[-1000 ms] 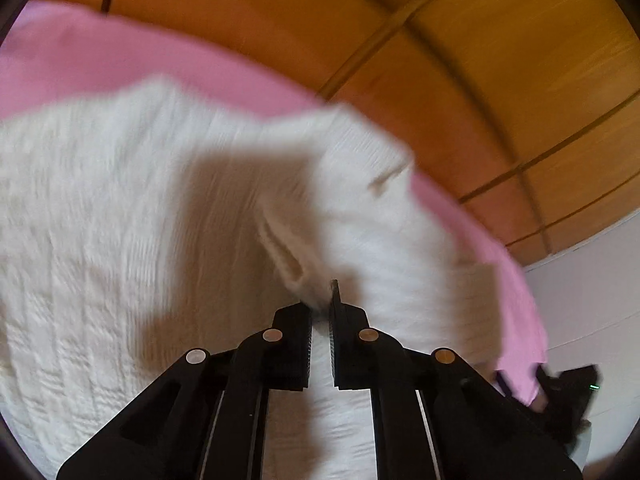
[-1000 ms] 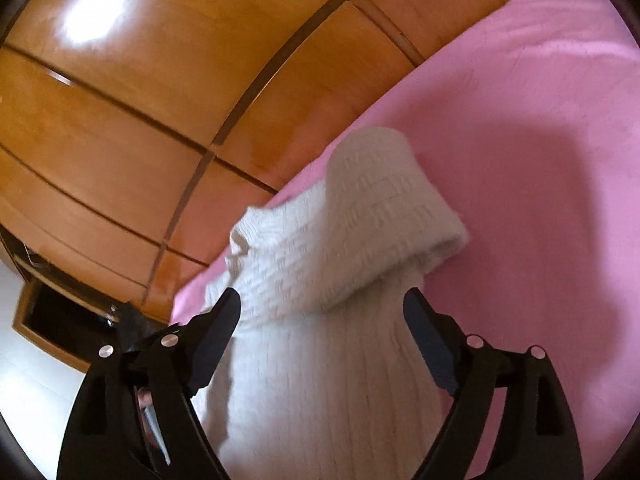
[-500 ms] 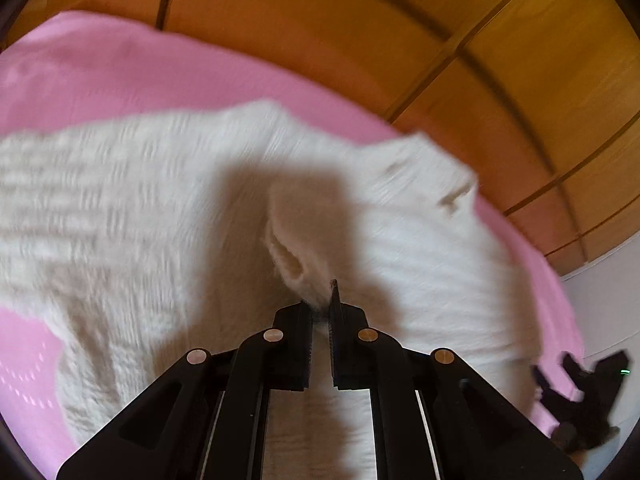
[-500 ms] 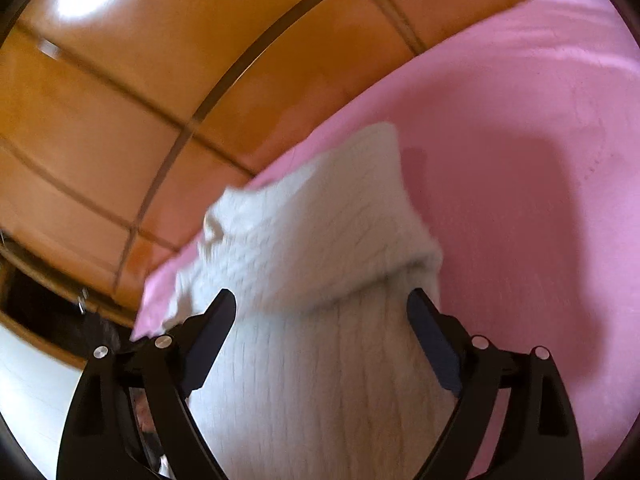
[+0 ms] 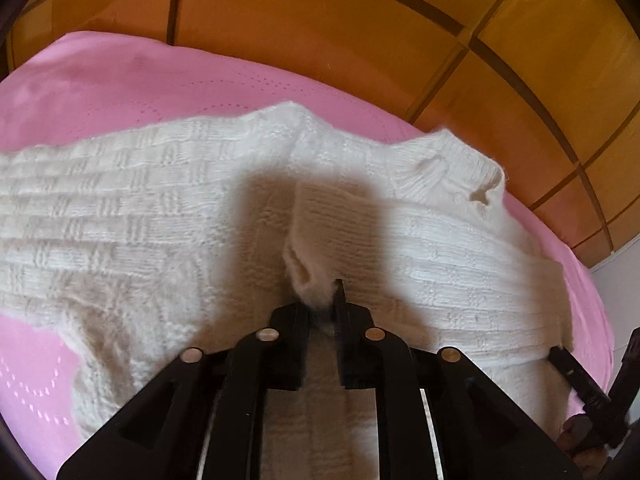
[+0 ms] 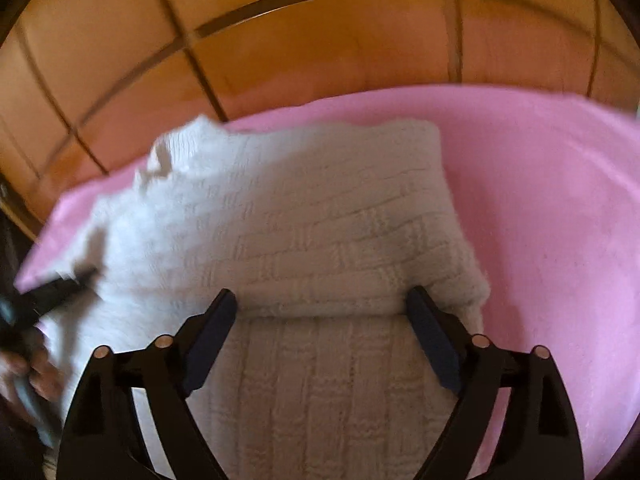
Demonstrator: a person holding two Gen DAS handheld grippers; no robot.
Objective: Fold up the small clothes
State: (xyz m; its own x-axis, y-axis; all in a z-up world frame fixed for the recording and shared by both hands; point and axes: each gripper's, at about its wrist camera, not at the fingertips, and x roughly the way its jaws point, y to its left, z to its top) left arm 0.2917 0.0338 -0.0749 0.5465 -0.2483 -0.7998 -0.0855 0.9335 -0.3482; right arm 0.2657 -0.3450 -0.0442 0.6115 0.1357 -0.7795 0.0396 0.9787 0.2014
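Note:
A white knitted sweater lies on a pink sheet. My left gripper is shut on a pinched fold of the sweater, held just above the rest of the garment. In the right wrist view the same sweater lies part folded, a doubled edge running between the fingers. My right gripper is open and empty, its fingers spread over that fold. The other gripper shows at each view's edge, at the right of the left wrist view and at the left of the right wrist view.
An orange-brown wooden wardrobe with dark panel lines stands right behind the bed, and it shows in the right wrist view too. Bare pink sheet lies to the right of the sweater. A white wall is at the far right.
My left gripper has carried its pinched fold across the sweater, and more pink sheet shows at the left. The right view has swung round over the folded edge; its fingers stay open.

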